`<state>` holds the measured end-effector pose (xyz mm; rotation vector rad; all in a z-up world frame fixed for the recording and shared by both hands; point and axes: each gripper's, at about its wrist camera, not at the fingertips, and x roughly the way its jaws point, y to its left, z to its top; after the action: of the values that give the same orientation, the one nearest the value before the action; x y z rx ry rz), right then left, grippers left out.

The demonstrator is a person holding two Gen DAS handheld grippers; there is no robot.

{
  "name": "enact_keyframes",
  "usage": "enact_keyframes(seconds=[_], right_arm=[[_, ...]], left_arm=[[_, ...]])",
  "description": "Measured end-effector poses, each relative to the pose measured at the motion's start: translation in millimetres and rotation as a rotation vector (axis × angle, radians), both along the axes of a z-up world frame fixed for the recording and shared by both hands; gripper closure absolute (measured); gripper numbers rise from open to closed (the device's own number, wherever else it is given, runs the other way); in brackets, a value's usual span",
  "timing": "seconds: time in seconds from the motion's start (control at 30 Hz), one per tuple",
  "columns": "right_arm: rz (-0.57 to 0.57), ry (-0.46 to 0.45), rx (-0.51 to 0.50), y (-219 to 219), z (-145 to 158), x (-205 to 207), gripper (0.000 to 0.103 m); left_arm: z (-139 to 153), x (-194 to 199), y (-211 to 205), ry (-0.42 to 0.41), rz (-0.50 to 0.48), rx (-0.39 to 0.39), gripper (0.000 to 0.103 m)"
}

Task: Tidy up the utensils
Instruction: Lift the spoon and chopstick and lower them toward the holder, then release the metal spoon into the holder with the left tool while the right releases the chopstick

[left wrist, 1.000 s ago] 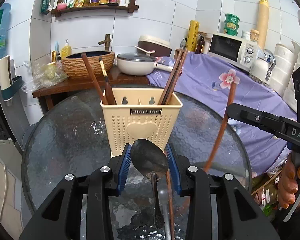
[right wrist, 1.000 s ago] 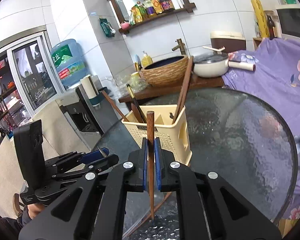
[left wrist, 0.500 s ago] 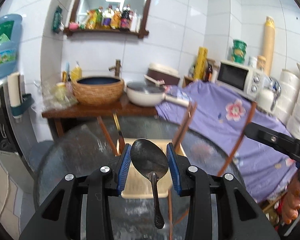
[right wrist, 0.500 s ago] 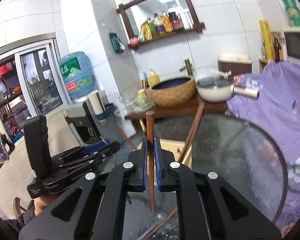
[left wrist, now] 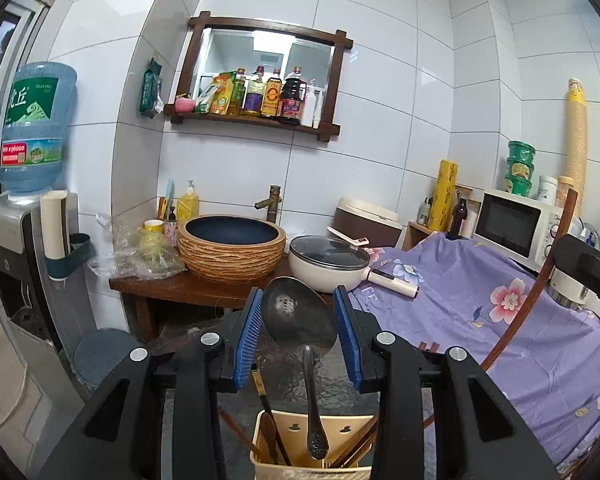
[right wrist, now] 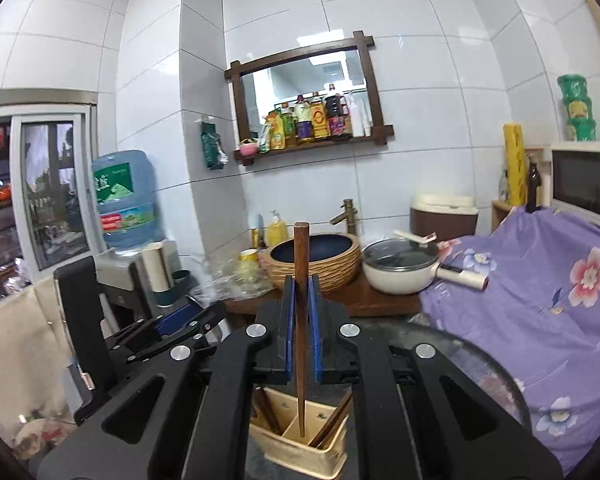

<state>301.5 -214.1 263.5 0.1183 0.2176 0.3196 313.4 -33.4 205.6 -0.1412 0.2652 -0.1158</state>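
My left gripper (left wrist: 298, 300) is shut on the bowl of a metal spoon (left wrist: 300, 320), and the spoon's handle hangs down above the cream utensil holder (left wrist: 308, 468). Brown chopsticks (left wrist: 356, 452) and a wooden utensil stand in the holder. My right gripper (right wrist: 301, 280) is shut on a brown wooden chopstick (right wrist: 300, 320) held upright, its thin tip hanging over the holder (right wrist: 300, 448). In the left wrist view the right gripper (left wrist: 588, 268) shows at the far right with its chopstick (left wrist: 536, 292). The left gripper (right wrist: 172, 320) appears at the left of the right wrist view.
The holder stands on a round dark glass table (right wrist: 480, 364). Behind it a wooden counter bears a woven basin (left wrist: 232, 248) and a lidded white pan (left wrist: 328, 264). A purple flowered cloth (left wrist: 480, 304) and a microwave (left wrist: 516, 224) lie to the right, a water dispenser (left wrist: 32, 152) to the left.
Both grippers have risen and tipped upward with the spoon and the chopstick still in them. The holder has slid to the bottom of both views, and more wall shows.
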Motion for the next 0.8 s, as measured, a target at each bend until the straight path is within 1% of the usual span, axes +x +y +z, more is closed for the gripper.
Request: enact_keyframes(seconds=[0.07,0.13,0.2,0.27,0.33,0.63,0.7,0.8], right_arm=[[-0.021,-0.004,-0.013,3.8,-10.3,8.1,0.095],[-0.03,0.007,-0.022,6.5,-22.0,14.6,0.095],[-0.035,0.029,-0.024,7.7,-38.0,22.1,0.095],[-0.031,0.069,-0.022,8.4,-54.3,30.5,0.095],[-0.032,0.087,-0.023,8.7,-67.3,33.9,0.095],[-0.023,0.162,-0.027,6.7,-110.3,40.7,0.095],[-0.022,0.177,-0.028,7.4,-116.7,42.2,0.095],[-0.02,0.205,-0.026,6.3,-125.7,45.4,0.095]], left_arm=[[-8.0,6.5,-3.4,0.001,0.016,-0.002,0.068],[-19.9,13.6,-8.7,0.006,0.033,0.018,0.068],[-32.1,19.1,-11.4,0.024,0.038,0.021,0.068],[-43.7,23.6,-11.8,0.051,0.032,0.016,0.068],[-55.8,25.4,-13.0,0.064,0.042,0.03,0.068],[-99.5,27.2,-16.5,0.145,0.021,0.068,0.068],[-107.8,26.7,-18.8,0.162,0.011,0.085,0.068],[-114.9,25.1,-19.1,0.174,0.003,0.087,0.068]])
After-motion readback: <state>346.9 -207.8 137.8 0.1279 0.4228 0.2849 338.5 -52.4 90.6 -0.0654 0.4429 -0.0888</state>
